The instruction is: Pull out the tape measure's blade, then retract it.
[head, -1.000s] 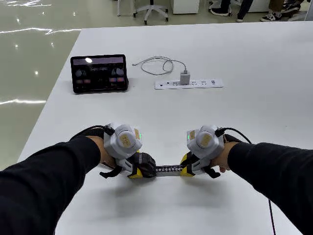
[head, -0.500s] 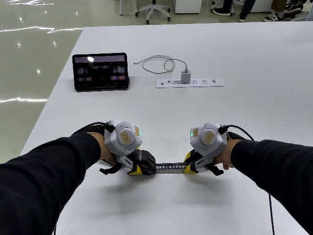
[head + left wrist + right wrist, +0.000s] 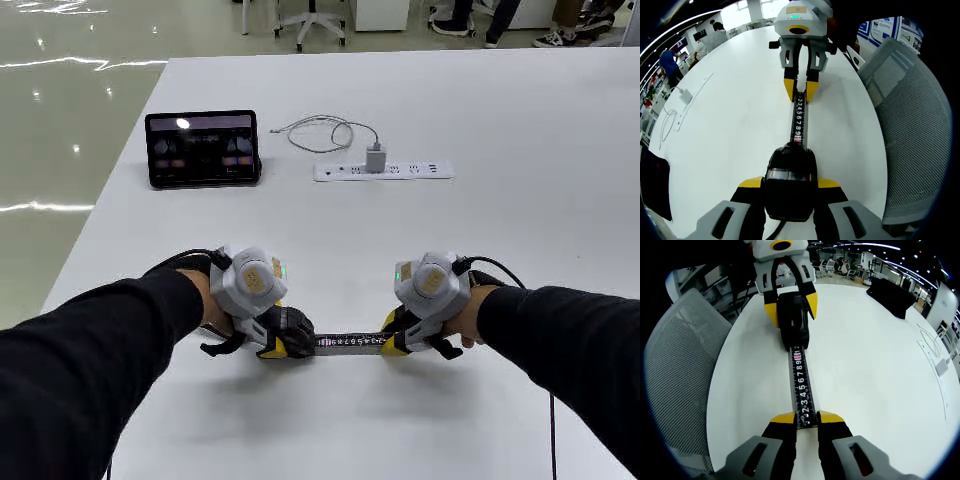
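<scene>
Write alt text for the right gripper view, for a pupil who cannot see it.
The right gripper, jaws closed on the tip of the blade, holds it stretched across a white table. The blade runs to the black tape measure case, gripped by the left gripper opposite. A grey mesh chair stands alongside.

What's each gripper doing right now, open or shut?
Left gripper: shut on the tape measure.
Right gripper: shut on the blade, at its tip.
</scene>
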The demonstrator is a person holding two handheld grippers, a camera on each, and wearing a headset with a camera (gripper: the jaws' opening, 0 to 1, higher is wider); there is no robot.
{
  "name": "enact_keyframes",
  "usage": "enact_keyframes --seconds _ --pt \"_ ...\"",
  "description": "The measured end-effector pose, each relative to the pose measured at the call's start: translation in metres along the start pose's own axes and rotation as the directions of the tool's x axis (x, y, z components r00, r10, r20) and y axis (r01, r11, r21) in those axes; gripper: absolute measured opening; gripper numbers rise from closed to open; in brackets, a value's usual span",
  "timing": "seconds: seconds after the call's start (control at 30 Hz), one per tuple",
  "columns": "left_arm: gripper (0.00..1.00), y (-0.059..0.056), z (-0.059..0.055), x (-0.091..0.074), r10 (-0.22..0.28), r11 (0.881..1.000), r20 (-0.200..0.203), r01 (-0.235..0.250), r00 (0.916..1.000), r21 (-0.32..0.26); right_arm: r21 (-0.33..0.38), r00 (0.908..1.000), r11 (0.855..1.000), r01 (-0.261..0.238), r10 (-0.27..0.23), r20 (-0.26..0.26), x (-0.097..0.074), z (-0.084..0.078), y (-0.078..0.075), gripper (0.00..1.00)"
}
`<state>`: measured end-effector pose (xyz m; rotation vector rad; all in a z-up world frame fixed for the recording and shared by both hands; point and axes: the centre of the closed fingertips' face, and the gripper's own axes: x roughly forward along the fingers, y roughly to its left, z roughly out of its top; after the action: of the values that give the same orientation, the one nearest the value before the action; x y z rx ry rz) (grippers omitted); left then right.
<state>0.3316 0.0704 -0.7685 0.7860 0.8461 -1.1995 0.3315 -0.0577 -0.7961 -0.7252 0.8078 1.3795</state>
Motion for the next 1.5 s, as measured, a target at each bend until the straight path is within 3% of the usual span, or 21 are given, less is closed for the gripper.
enact_keyframes --seconds 0.93,1.5 --pt "0.33 0.000 0.000 0.001 0.004 1.000 0.004 -0.004 1.0000 -0.015 0.016 0.9999 1.000 0.005 -0.005 -0.013 -0.017 -0.026 -0.003 0.11" --pt "0.33 0.000 0.000 0.001 0.014 0.999 0.016 -0.014 0.9998 -0.030 0.041 0.9998 0.999 0.019 -0.018 -0.011 -0.035 -0.051 -0.007 0.11"
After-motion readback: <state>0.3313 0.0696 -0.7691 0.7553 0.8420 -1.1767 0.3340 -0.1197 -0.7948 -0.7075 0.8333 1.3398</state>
